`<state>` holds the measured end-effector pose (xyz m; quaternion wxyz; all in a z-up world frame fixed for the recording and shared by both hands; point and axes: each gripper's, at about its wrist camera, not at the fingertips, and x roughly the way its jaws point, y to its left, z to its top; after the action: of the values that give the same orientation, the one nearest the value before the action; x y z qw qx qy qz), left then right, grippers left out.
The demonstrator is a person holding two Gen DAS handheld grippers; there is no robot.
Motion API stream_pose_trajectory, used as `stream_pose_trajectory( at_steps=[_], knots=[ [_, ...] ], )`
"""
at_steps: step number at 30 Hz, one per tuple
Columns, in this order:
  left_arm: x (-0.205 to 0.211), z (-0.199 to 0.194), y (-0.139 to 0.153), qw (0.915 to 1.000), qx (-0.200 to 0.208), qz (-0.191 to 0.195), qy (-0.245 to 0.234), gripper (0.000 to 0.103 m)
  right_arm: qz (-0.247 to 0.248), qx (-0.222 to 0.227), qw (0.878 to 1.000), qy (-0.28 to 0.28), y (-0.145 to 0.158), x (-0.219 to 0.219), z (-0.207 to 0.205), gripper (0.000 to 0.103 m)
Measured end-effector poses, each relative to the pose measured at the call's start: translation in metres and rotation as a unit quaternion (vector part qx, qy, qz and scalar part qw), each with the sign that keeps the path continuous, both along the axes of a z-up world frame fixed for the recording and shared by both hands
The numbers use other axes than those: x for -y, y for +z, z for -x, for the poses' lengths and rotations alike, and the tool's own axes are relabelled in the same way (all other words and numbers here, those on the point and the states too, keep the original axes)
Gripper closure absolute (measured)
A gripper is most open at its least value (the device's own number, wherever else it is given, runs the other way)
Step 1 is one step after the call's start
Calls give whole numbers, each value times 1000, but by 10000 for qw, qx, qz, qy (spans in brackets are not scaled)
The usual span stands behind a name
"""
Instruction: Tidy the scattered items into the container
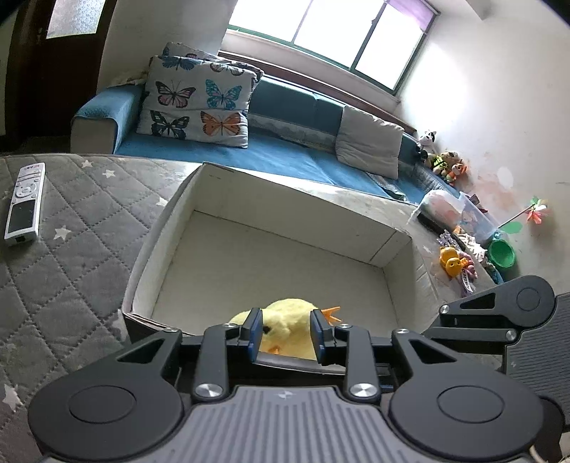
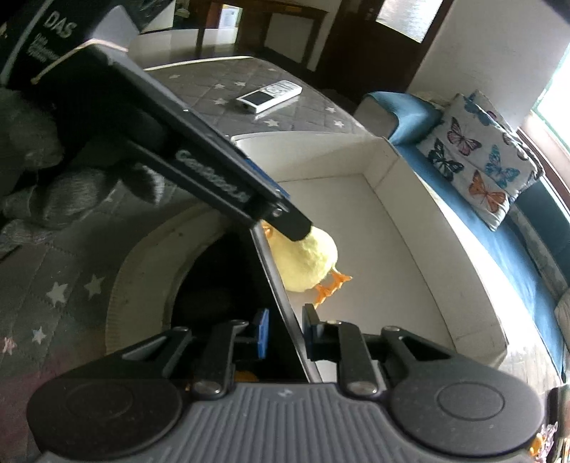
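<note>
A small plush duck (image 1: 288, 329), pale yellow and fuzzy with an orange beak and orange webbed feet, sits at the near edge of a shallow white cardboard box (image 1: 295, 213) that lies on a grey quilted cover (image 1: 71, 256) stitched with white stars. From the right wrist view the duck (image 2: 310, 263) hangs just inside the box's near wall (image 2: 392, 167), feet pointing down toward the bare white floor.

The left gripper (image 1: 285, 331) has its two blue-padded fingers (image 1: 253, 331) pressed against either side of the duck, narrowly parted with the toy filling the gap. Seen from the other side, this gripper's black arm carries raised lettering that looks like "GenRobot.AI", and a dark box (image 2: 53, 32) behind it reads "DAS" in white.

The right gripper (image 2: 285, 334) has its fingers (image 2: 263, 333) a little apart, straddling the thin upright edge of the box's near wall; I can't tell whether the pads actually touch it.

A silver remote control (image 1: 25, 203) lies well off on the quilt. A blue sofa (image 1: 278, 153) stands behind the box, with a butterfly-print cushion (image 1: 197, 103) on it.
</note>
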<state>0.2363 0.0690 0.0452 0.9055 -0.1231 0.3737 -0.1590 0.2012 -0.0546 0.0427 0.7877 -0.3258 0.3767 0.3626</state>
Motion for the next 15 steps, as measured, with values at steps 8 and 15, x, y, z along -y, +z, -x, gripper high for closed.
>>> stream_pose_trajectory(
  at_steps=[8,15],
  knots=[
    [1,2,-2,10000,-7,-14,-25,71,-119,-35,9998,-131,1,6,-1,85],
    [5,4,-2,10000,-4,-95,-26,69,-157,-19,9997,-191,4,13,1,85]
  ],
)
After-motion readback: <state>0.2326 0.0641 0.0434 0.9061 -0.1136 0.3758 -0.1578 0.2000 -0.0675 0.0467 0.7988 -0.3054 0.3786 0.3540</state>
